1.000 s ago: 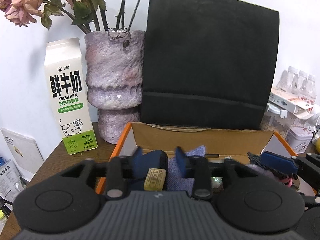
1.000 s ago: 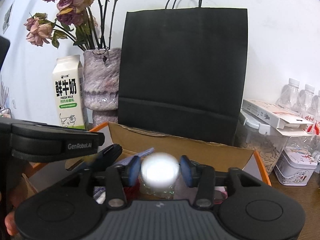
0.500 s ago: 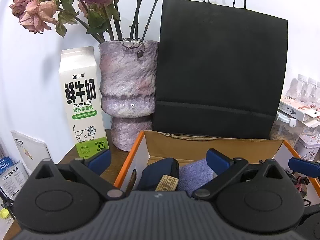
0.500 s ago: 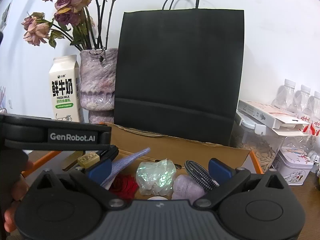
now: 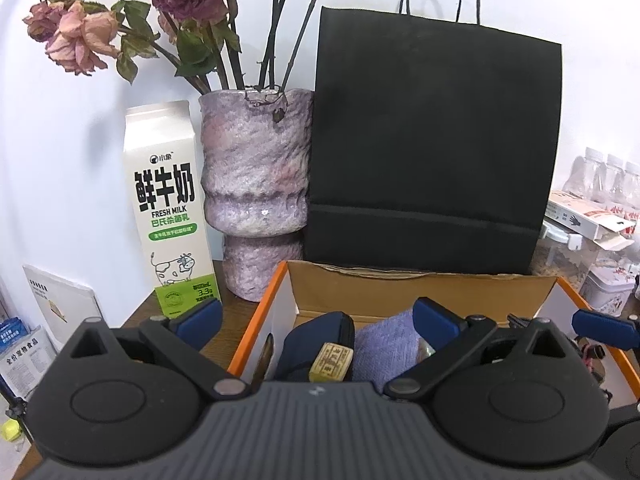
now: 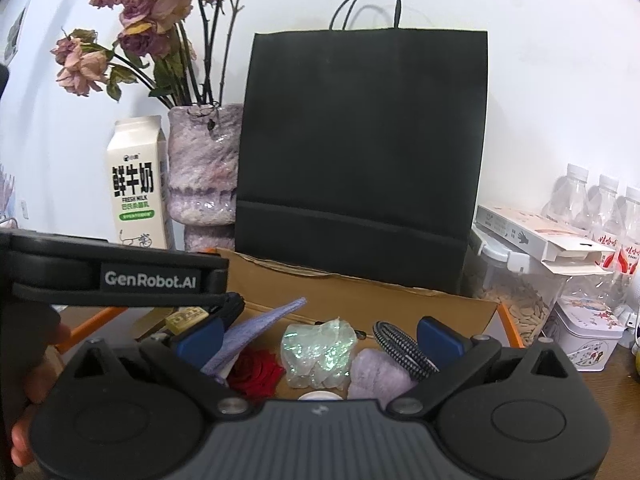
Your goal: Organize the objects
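Cardboard box (image 6: 360, 292) with orange edges sits on the wooden table (image 5: 236, 312), right in front of the black paper bag (image 5: 432, 140). It holds the little things that are being tidied. By its left wall lie a dark blue pouch (image 5: 316, 340) and a small yellowish block (image 5: 331, 362), with a purple cloth (image 5: 384, 344) just beside them. More to the middle are a shiny clear wrapper (image 6: 318, 350), a red rose (image 6: 256, 370), a pale purple lump (image 6: 378, 376) and a braided cable (image 6: 400, 346).

Both tools hang over the near edge of the box. The left gripper (image 5: 318, 320) has its jaws spread wide with nothing between the pads. The right gripper (image 6: 320, 338) is spread wide too, and holds nothing.

I think the drop-off is done, so the next job is picking one more thing. Lift both tools straight up first, so the blue pads do not knock the pouch or the wrapper. Go slowly near the milk carton (image 5: 168, 208) and the vase (image 5: 256, 176) at the back left edge, because they could tip.
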Motion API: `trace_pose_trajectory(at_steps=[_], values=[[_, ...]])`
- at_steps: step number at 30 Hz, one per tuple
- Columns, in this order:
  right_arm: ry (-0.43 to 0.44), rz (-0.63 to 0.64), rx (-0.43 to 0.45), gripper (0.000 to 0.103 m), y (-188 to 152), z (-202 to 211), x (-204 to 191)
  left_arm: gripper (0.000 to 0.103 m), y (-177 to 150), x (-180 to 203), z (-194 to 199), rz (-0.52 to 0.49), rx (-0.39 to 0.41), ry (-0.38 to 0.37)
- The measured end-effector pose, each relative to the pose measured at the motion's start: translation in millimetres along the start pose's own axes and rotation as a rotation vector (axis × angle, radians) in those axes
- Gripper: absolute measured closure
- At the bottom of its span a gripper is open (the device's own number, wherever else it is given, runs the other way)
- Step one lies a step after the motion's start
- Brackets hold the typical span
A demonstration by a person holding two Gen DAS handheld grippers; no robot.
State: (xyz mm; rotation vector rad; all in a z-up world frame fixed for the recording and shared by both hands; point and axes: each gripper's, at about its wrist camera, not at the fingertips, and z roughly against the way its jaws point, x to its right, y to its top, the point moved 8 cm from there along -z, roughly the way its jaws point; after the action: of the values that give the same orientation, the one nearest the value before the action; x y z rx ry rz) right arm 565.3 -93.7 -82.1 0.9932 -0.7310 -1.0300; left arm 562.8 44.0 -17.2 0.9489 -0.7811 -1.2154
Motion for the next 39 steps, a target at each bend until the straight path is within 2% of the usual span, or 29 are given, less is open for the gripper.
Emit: trace_pose_trajectory(at_steps=[7,15,30,39], values=[[0.010,-0.002,0.016,0.000,-3.9,24.5,-2.7,0.000,-7.3,-8.7,25.7,0.015,-0.004,-0.016],[0.009,-0.011,-0.005,0.000,-23.2,66.3,-6.2,0.000,-28.5,-18.3,75.0,-0.004,-0.019,-0.037],[0.009,-0.065,-0.026,0.000,-57.1,165.8,-19.1,0.000,-75.0,-37.8,178.7,-0.001,-0.053,-0.033],[0.013,-0.072,-0.025,0.000,-79.4,236.4,-30.0,0.000,-108.8,-43.4,246.1,-0.016,-0.086,-0.055]])
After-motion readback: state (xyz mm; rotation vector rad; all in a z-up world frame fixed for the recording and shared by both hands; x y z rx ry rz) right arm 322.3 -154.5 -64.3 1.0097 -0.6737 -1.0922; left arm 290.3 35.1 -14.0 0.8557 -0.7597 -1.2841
